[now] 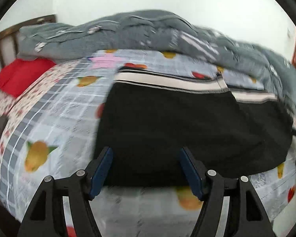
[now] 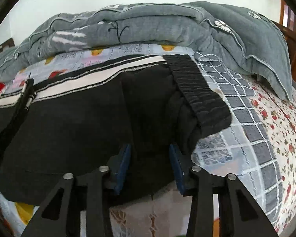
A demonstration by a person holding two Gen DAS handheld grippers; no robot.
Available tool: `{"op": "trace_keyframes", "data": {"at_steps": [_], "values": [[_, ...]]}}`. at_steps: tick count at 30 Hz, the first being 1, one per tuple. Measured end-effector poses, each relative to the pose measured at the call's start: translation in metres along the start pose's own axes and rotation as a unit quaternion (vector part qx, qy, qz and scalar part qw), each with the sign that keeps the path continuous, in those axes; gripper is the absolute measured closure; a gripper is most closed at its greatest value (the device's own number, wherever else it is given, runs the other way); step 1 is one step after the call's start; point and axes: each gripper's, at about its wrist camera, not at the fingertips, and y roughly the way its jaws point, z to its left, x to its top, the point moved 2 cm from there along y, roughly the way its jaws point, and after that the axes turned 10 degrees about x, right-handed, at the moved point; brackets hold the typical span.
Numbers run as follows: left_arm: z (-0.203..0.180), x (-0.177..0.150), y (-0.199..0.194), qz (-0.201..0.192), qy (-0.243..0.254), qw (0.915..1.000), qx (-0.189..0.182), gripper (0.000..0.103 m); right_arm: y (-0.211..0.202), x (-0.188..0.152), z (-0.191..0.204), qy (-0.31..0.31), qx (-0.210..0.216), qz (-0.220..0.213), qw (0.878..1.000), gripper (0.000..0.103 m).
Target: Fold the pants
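Note:
Black pants (image 1: 187, 126) with a white side stripe (image 1: 167, 83) lie flat on the bed. In the left wrist view my left gripper (image 1: 146, 154) is open, its blue pads (image 1: 101, 169) over the pants' near edge with nothing between them. In the right wrist view the pants (image 2: 79, 122) show their elastic waistband (image 2: 199, 92) at the right. My right gripper (image 2: 150, 150) is open, its pads (image 2: 124, 164) either side of a raised fold of black cloth near the crotch, not closed on it.
The bed has a fruit-print grid sheet (image 1: 55, 118) with a floral border (image 2: 276, 118). A rumpled grey quilt (image 2: 148, 25) lies along the far side. A red pillow (image 1: 19, 75) sits at the far left by the wooden headboard (image 1: 2, 39).

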Motion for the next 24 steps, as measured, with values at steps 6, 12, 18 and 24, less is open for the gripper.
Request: {"op": "trace_keyframes", "data": {"at_steps": [6,12,18,24], "values": [[0.056,0.0,0.009,0.014,-0.092,0.9954,-0.023,0.034,-0.017,-0.006,0.006,0.017,0.018,-0.011,1.0,0.062],[0.056,0.0,0.059,0.059,-0.144,0.9817,-0.11,0.034,-0.024,-0.019,0.023,0.011,0.007,0.002,1.0,0.057],[0.059,-0.016,0.05,0.053,-0.168,0.9687,-0.175,0.034,-0.038,-0.024,0.034,0.014,0.001,-0.007,1.0,0.057],[0.059,-0.03,0.04,0.051,-0.214,0.9543,-0.203,0.03,-0.048,-0.023,0.042,0.015,0.01,-0.016,1.0,0.057]]}}
